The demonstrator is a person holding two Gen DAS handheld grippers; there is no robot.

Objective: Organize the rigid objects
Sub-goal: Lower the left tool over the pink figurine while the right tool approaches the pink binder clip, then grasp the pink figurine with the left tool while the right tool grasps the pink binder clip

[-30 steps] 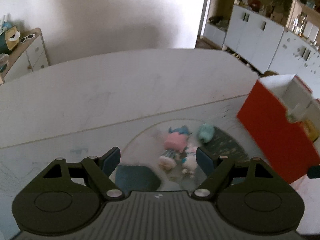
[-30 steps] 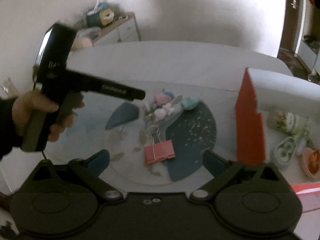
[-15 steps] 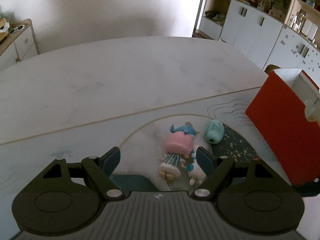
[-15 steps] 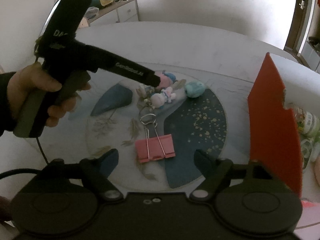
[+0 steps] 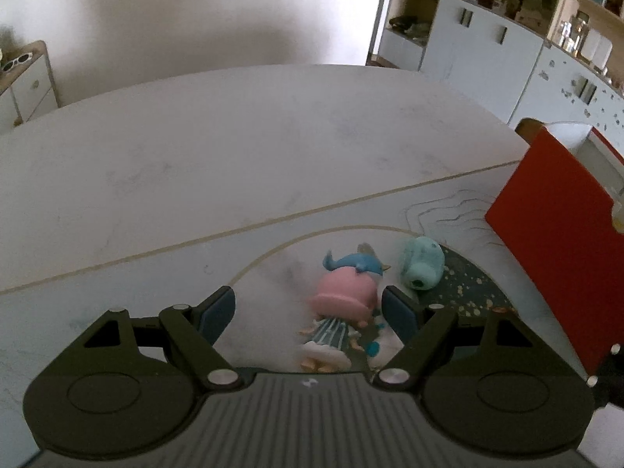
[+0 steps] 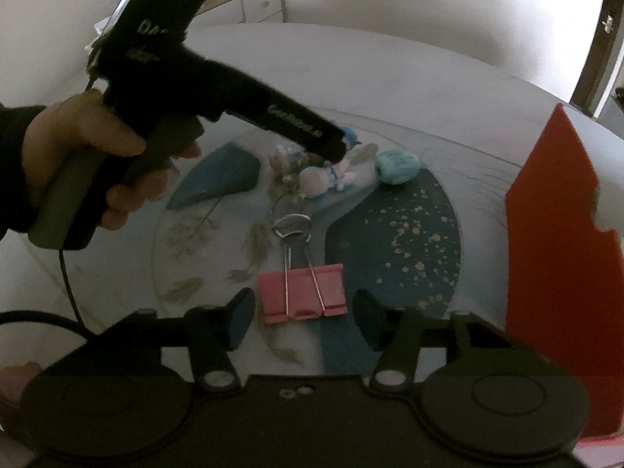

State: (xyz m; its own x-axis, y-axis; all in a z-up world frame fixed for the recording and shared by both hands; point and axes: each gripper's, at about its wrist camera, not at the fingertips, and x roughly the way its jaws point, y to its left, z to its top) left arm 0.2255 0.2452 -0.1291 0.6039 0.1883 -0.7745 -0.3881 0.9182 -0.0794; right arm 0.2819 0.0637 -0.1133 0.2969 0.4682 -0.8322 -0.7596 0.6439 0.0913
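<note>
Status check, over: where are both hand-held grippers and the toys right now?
Left hand-held gripper open over pink-hat doll. Right hand-held gripper closing around pink binder clip, pads not touching yet. Red box right, nothing blocking.

White table [image 5: 234, 163] bears a round mat [image 6: 409, 226], with a red box [image 6: 561, 273] beside it

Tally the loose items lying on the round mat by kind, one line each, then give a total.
Figurine dolls: 2 (pink-haired doll, small white doll)
Teal toys: 1 (teal toy)
Binder clips: 1 (pink binder clip)
Total: 4
</note>
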